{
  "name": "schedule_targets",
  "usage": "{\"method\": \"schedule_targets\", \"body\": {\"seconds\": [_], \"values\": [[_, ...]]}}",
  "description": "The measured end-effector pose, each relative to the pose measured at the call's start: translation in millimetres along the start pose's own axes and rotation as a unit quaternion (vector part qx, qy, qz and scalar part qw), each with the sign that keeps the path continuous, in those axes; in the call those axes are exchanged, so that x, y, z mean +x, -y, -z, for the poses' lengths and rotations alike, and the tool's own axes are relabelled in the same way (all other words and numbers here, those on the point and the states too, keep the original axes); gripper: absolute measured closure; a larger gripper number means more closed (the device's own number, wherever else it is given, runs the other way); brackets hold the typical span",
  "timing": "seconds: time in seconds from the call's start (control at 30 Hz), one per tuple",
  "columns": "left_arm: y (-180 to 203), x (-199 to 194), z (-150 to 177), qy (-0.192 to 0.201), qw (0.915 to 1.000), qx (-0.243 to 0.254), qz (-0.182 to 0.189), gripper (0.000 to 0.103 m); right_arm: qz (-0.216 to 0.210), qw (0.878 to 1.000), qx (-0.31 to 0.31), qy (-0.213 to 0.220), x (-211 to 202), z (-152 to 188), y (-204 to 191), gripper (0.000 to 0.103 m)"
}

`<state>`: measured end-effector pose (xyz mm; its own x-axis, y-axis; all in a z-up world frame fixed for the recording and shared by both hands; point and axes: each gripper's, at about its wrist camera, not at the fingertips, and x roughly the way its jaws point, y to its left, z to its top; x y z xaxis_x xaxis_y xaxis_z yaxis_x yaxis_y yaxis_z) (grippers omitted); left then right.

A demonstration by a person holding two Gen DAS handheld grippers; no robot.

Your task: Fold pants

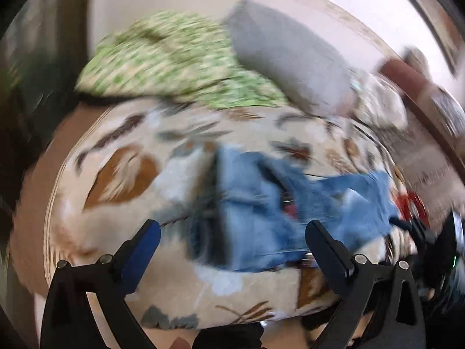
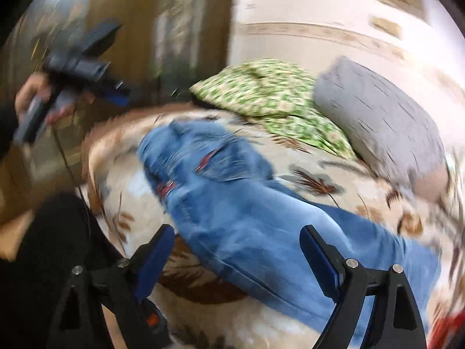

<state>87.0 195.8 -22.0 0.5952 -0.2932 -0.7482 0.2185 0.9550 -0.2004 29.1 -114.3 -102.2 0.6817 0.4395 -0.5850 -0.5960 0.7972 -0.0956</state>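
Two views are given, both smeared by motion blur.

From the left wrist camera, the left gripper (image 1: 232,229) is seen with its blue-padded fingers spread wide apart, nothing caught between them. Beyond the fingertips the blue jeans (image 1: 261,203) are laid on a cream blanket with brown leaf print (image 1: 116,174), which covers the bed. The denim is bunched, with a darker fold at its left side and a lighter flap running off to the right. Farther back a green patterned pillow (image 1: 162,58) is seen, and a grey pillow (image 1: 290,58) is leaned against its right side. Something red (image 1: 412,203) shows at the right edge, too blurred to be identified.

From the right wrist camera, the right gripper (image 2: 237,238) is likewise seen with its fingers set wide apart and empty, poised above the denim without touching it. The jeans (image 2: 247,218) are stretched diagonally across the blanket (image 2: 334,180), from upper left toward lower right, one long edge lying nearest the camera. Small red marks are visible on the fabric near the upper end. At upper left the other gripper (image 2: 87,61) is held in a person's hand (image 2: 32,93), raised clear of the bed. The green patterned pillow (image 2: 267,93) and the grey pillow (image 2: 377,116) are seen side by side at the far end of the blanket.
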Motion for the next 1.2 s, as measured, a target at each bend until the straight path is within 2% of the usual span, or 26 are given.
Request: {"method": "schedule_targets", "body": {"seconds": [0.07,0.1,0.17,0.27,0.3,0.33,0.4,0.47,0.5,0.57,0.6,0.63,0.7,0.77,0.8,0.97,1.0,1.07,1.1,1.13,1.2], "values": [[29.7,5.0,-13.4,-0.013,0.9979,0.054,0.033,0.001,0.002,0.997,0.071,0.014,-16.4,0.6,24.6,0.011],[55.9,12.6,-22.7,-0.022,0.9936,0.098,0.053,0.001,0.003,0.994,0.105,0.020,-24.1,2.8,35.9,0.011],[91.6,25.7,-36.1,-0.031,0.9851,0.149,0.080,0.001,0.020,0.986,0.163,0.030,-38.5,9.9,55.3,0.011],[153.8,53.7,-58.5,-0.048,0.9659,0.222,0.125,0.001,0.057,0.970,0.234,0.035,-55.0,25.2,81.0,0.011],[179.3,68.7,-68.3,-0.059,0.9558,0.247,0.147,0.001,0.073,0.962,0.260,0.031,-59.7,32.8,90.5,0.011],[194.5,78.3,-73.9,-0.066,0.9494,0.261,0.161,0.001,0.086,0.955,0.284,0.029,-64.8,40.7,99.1,0.011],[233.0,105.8,-89.8,-0.091,0.9341,0.282,0.199,0.001,0.120,0.931,0.345,0.021,-74.4,61.1,118.7,0.011],[259.5,132.4,-103.8,-0.119,0.9230,0.287,0.227,0.001,0.126,0.908,0.399,0.021,-82.3,77.1,136.0,0.011],[274.7,151.0,-111.5,-0.139,0.9166,0.285,0.243,0.001,0.126,0.893,0.432,0.023,-86.0,85.8,146.3,0.011],[294.9,179.2,-122.4,-0.168,0.9109,0.279,0.254,0.001,0.127,0.868,0.480,0.031,-94.0,100.9,164.3,0.011],[304.8,197.2,-127.7,-0.185,0.9090,0.272,0.256,0.001,0.131,0.851,0.507,0.035,-97.0,109.5,175.2,0.011],[314.9,215.7,-132.7,-0.208,0.9061,0.262,0.260,0.001,0.133,0.843,0.520,0.037,-97.8,114.1,180.0,0.011],[331.2,246.1,-138.8,-0.246,0.8955,0.249,0.276,0.001,0.137,0.816,0.560,0.045,-98.8,128.7,194.9,0.011],[348.1,267.4,-140.0,-0.270,0.8823,0.249,0.295,0.001,0.139,0.802,0.579,0.048,-98.6,137.8,202.1,0.011],[354.7,275.9,-139.9,-0.277,0.8790,0.251,0.296,0.001,0.139,0.794,0.590,0.049,-95.9,143.0,206.9,0.011],[377.2,326.0,-134.4,-0.330,0.8689,0.243,0.277,0.001,0.135,0.766,0.627,0.039,-78.9,160.1,225.5,0.011],[378.4,332.8,-133.6,-0.340,0.8669,0.241,0.273,0.001,0.133,0.757,0.638,0.037,-75.2,165.3,230.0,0.011],[379.9,347.0,-129.3,-0.375,0.8563,0.225,0.274,0.001,0.126,0.746,0.653,0.036,-69.0,171.4,234.8,0.011],[379.5,351.3,-127.2,-0.394,0.8471,0.211,0.288,0.001,0.123,0.741,0.659,0.043,-68.0,174.1,237.2,0.011],[379.5,354.9,-125.2,-0.409,0.8382,0.199,0.300,0.001,0.123,0.740,0.660,0.046,-66.8,173.8,238.7,0.011],[378.8,359.5,-124.1,-0.424,0.8292,0.189,0.311,0.001,0.117,0.738,0.663,0.052,-65.7,174.3,243.0,0.009]]}}
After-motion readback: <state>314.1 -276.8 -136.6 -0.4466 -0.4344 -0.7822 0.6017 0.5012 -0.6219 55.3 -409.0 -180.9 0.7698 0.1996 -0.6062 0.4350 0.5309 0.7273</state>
